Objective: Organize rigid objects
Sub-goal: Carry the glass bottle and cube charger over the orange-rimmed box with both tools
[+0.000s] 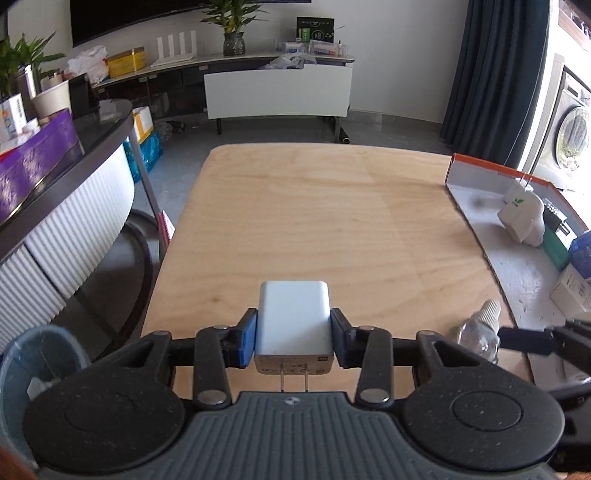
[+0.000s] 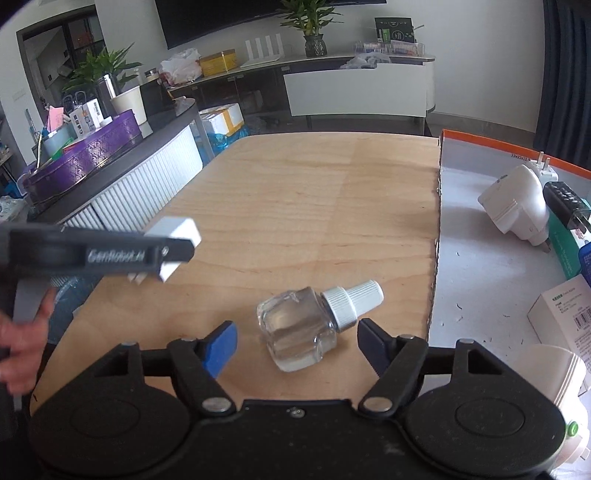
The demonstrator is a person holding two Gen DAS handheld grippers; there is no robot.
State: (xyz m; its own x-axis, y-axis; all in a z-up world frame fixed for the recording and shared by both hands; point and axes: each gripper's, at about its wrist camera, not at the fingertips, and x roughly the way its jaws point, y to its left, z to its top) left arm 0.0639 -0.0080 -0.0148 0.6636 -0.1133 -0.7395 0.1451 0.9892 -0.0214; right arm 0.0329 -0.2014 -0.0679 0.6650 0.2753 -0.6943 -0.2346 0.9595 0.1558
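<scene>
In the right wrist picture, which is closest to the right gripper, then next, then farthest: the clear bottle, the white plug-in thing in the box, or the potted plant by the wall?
1. Clear bottle: lying on the table between the open right gripper's fingers.
2. White plug-in device: inside the cardboard box, to the right.
3. Potted plant: on the far counter, by the wall.

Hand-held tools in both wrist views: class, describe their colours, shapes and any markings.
Each tool, left and right, has black linkage arms with silver rivets, two round black discs and a ribbed grey base. One finger pad is bright blue, the other dark. White lettering runs along the left tool's side.
</scene>
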